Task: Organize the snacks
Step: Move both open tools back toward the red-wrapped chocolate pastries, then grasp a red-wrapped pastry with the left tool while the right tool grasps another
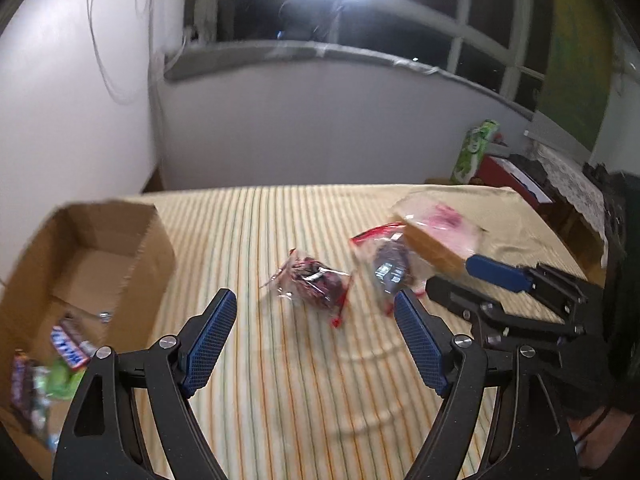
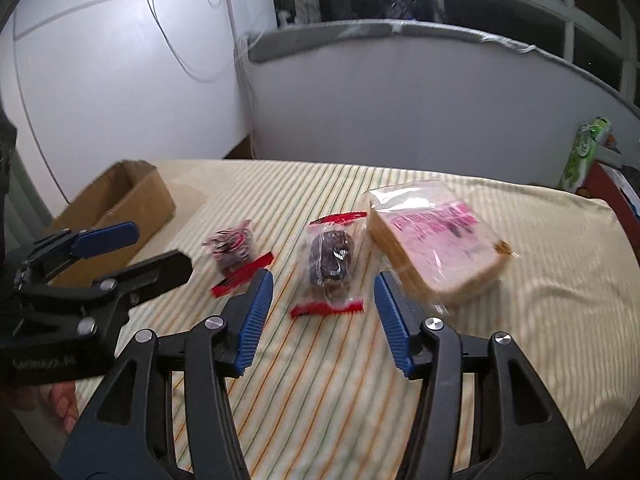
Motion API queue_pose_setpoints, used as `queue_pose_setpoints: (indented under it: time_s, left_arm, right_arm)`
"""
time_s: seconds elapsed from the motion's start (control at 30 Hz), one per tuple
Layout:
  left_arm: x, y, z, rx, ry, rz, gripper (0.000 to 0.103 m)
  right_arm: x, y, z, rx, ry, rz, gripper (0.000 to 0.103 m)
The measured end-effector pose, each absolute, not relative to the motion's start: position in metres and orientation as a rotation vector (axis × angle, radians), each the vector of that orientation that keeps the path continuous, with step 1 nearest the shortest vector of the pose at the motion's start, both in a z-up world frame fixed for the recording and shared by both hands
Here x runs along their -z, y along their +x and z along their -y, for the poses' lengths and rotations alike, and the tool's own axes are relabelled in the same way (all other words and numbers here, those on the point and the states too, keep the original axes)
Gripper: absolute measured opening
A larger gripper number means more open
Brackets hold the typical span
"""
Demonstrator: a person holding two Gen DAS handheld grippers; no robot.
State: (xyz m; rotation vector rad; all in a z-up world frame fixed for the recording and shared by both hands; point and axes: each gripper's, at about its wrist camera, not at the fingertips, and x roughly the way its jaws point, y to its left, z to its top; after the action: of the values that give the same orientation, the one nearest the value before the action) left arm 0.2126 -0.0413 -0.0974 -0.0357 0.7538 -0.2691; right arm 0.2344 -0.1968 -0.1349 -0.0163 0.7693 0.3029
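Three snacks lie on the striped bed: a small red-edged dark snack packet [image 1: 314, 278] [image 2: 234, 250], a larger red-edged bag of dark cake [image 1: 386, 264] [image 2: 332, 264], and a bag of sliced bread with pink print [image 1: 442, 232] [image 2: 436, 240]. A cardboard box [image 1: 96, 256] [image 2: 120, 208] at the left holds several snack bars [image 1: 68, 346]. My left gripper [image 1: 316, 322] is open and empty, above the bed before the small packet. My right gripper [image 2: 324, 300] [image 1: 452, 276] is open and empty, just short of the cake bag.
The striped bed cover [image 1: 288, 380] [image 2: 332, 392] spreads below both grippers. A white wall and a windowsill stand behind the bed. A green package [image 1: 474, 148] [image 2: 582, 152] and a red cabinet [image 1: 504, 176] are at the far right.
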Motion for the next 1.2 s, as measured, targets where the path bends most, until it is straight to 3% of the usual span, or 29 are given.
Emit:
queue_pose_setpoints:
  time_s: [0.57,0.63,0.8,0.87,0.9,1.03,1.2]
  left_arm:
    - [0.132,0.27,0.046,0.274,-0.098,-0.904,0.081]
    - [0.135,0.274,0.049,0.276,-0.097,-0.915,0.081]
    - [0.143,0.279,0.055,0.284,-0.1,-0.933,0.081]
    - [0.145,0.28,0.056,0.305,-0.119,-0.929,0.068]
    - [0.146,0.28,0.058,0.32,-0.121,-0.922,0.053]
    - [0.146,0.277,0.058,0.306,-0.115,-0.901,0.046]
    - [0.144,0.275,0.058,0.307,-0.119,-0.89,0.045]
  right_arm:
    - [0.162,0.273,0.176,-0.34,-0.063,-0.877,0.055]
    - [0.169,0.276,0.177,-0.342,-0.058,-0.899,0.048]
    - [0.171,0.277,0.182,-0.355,-0.03,-0.892,0.043]
    - [0.171,0.277,0.181,-0.352,-0.039,-0.891,0.042]
    - [0.171,0.277,0.181,-0.353,-0.041,-0.89,0.041]
    - [0.169,0.277,0.181,-0.356,-0.034,-0.886,0.04]
    - [0.166,0.273,0.185,-0.354,-0.033,-0.877,0.04]
